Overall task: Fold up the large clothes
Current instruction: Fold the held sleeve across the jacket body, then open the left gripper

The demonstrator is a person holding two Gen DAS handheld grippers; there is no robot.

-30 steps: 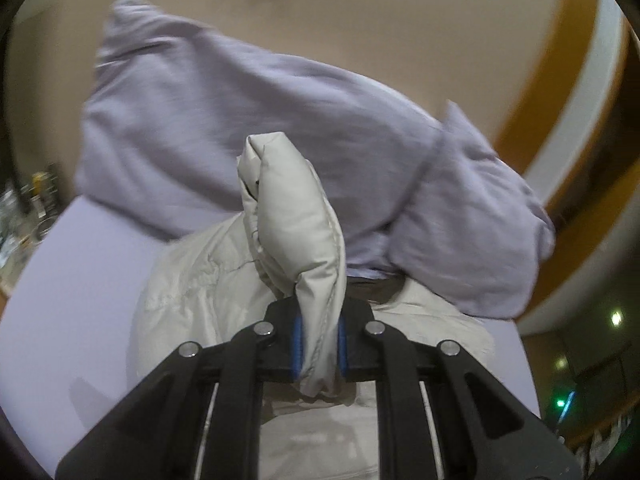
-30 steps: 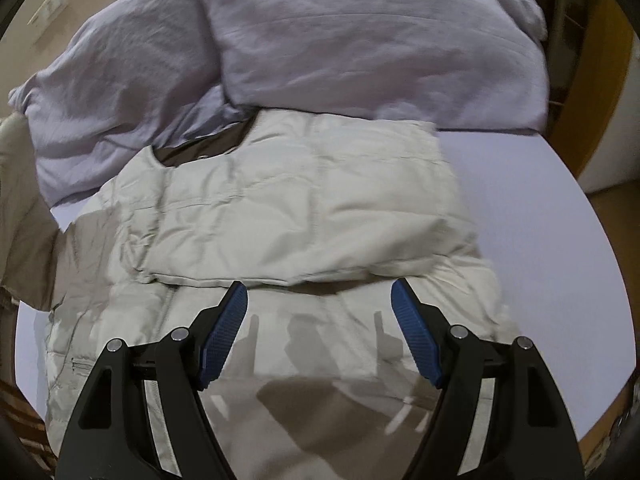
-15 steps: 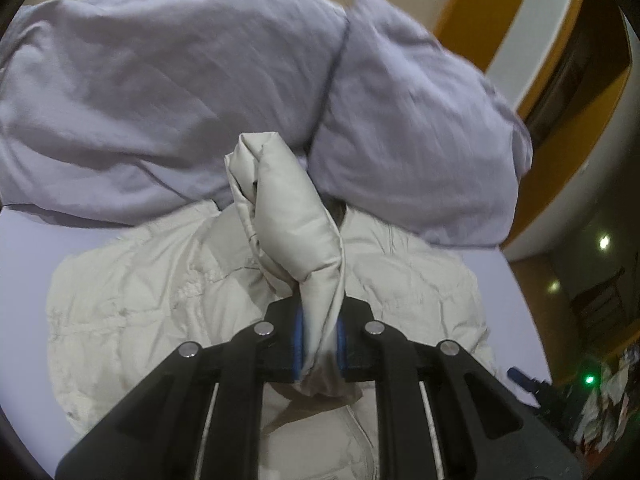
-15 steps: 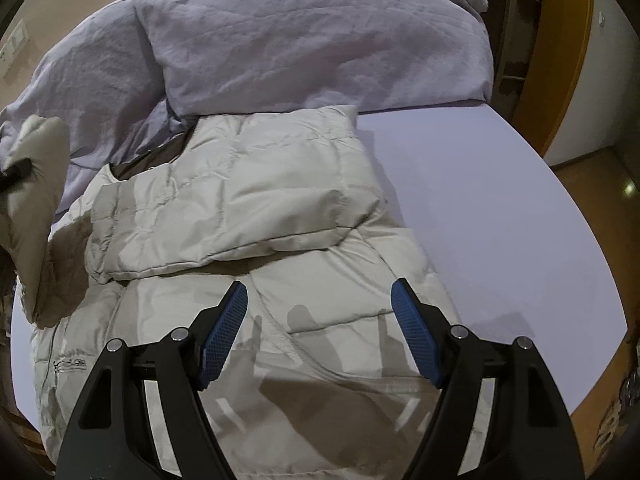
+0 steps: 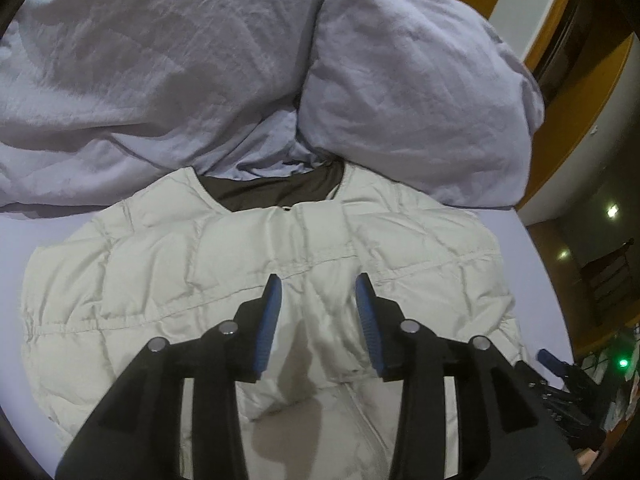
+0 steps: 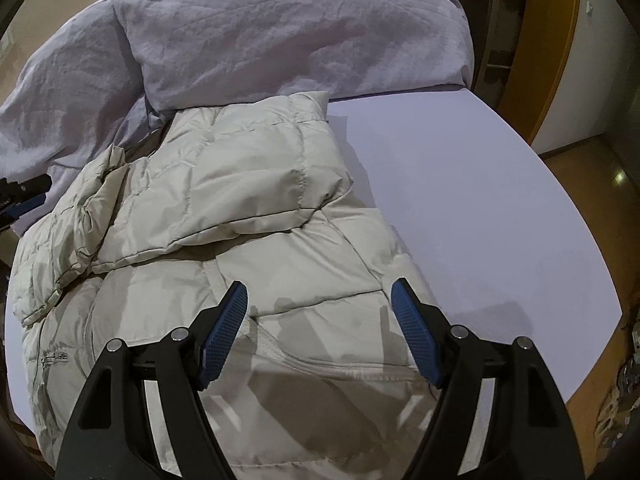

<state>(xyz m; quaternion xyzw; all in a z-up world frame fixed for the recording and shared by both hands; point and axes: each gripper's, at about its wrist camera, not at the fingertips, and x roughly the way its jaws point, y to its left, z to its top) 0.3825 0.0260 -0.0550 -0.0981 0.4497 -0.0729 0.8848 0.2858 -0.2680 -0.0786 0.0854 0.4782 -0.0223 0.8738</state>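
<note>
A cream quilted puffer jacket [image 5: 168, 264] lies flat on the lilac bed sheet [image 5: 36, 228], dark lining showing at its collar [image 5: 272, 190]. Both sleeves are folded across its chest. My left gripper [image 5: 318, 284] hovers just above the chest; its jaws are opening, with nothing between them. In the right wrist view the jacket [image 6: 240, 184] fills the left half, the right sleeve [image 6: 224, 200] laid across it. My right gripper [image 6: 318, 290] stands open over the lower body with nothing in it. The left gripper's tip [image 6: 24, 200] shows at that view's left edge.
Two rumpled lilac pillows [image 5: 140, 60] [image 5: 420, 92] lie against the jacket's collar end. Bare sheet [image 6: 480, 208] spreads to the jacket's right as far as the bed edge. Wooden trim [image 6: 552, 40] and floor lie beyond. The right gripper's tip [image 5: 560, 364] shows at lower right.
My left gripper carried the pinched sleeve down over the jacket, then let it go and opened. The sleeve now lies across the chest. The right gripper stayed open and shifted a little.
</note>
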